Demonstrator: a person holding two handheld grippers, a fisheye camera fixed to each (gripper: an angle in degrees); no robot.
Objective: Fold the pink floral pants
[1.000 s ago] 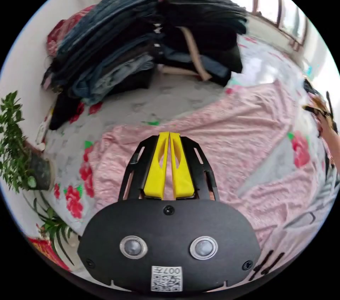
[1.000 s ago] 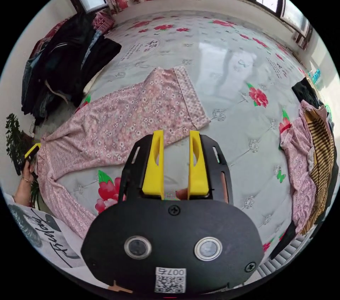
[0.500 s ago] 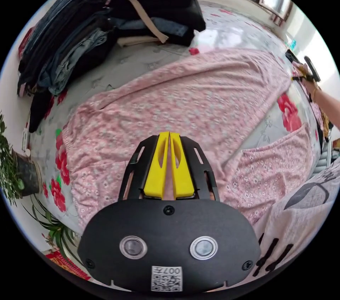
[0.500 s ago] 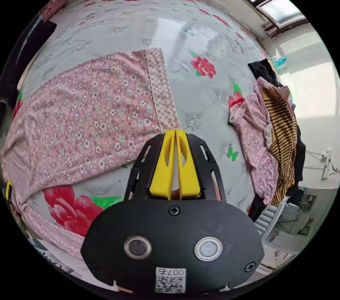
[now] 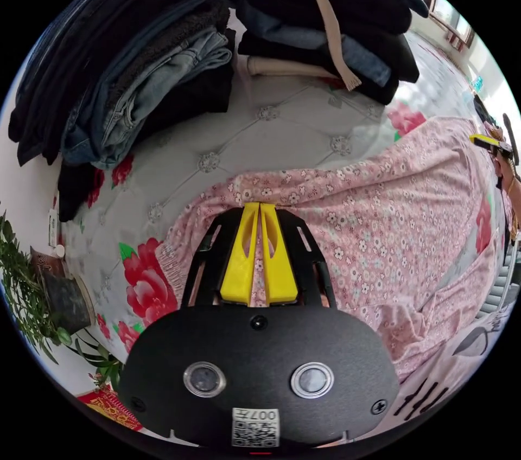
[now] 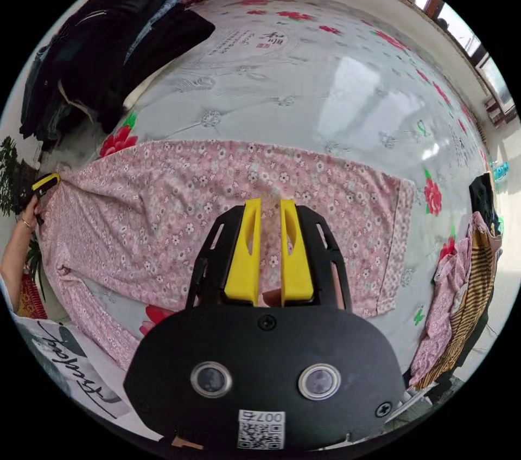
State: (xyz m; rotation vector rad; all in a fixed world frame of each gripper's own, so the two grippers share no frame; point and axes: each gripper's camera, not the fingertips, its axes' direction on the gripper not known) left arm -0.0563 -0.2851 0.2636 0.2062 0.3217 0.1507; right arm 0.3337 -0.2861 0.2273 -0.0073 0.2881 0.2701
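Left tongs pinching pink floral pants (waistband), right tongs parted

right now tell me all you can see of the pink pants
The pants are thin pink fabric printed with small white flowers, lying spread and mostly flat across the grey flowered bed. One leg stretches out to a plainer dotted hem band; the other trails off along the bed's edge. The left gripper is shut on the fabric at the waist end, near the clothes stack. The right gripper sits over the outstretched leg, jaws slightly apart.
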